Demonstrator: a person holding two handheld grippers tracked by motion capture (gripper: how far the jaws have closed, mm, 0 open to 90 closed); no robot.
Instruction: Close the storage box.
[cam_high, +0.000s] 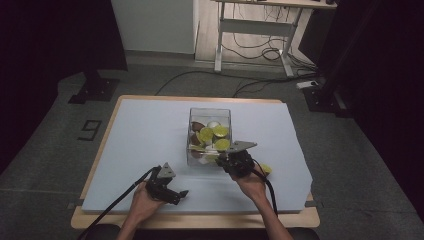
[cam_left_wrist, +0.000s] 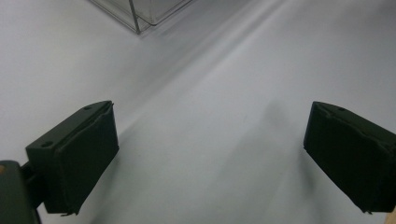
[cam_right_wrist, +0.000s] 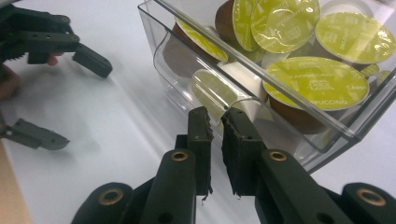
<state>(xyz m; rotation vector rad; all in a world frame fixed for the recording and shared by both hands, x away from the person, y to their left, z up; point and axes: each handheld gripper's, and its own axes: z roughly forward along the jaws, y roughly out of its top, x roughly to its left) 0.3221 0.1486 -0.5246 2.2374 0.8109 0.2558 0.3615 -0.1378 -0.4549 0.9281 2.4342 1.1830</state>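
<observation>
Right gripper (cam_right_wrist: 215, 123): jaws nearly closed on the near wall of the clear box (cam_right_wrist: 196, 88), apparently pinching its rim; likely to steady or tip it.
Left gripper (cam_left_wrist: 210, 154): jaws wide apart, holding nothing, near the box's front-left corner, probably waiting.
Pods (cam_right_wrist: 317, 81): green-lidded, heaped inside the box; one yellow item (cam_high: 265, 169) just right of it.
Desk (cam_high: 150, 130): pale sheet on wood.
Room: dim, grey floor, cables beyond the box.

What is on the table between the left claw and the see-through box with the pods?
Nothing: between the left gripper and the clear box there is just bare white table cover, as the high view and left gripper view show.
</observation>
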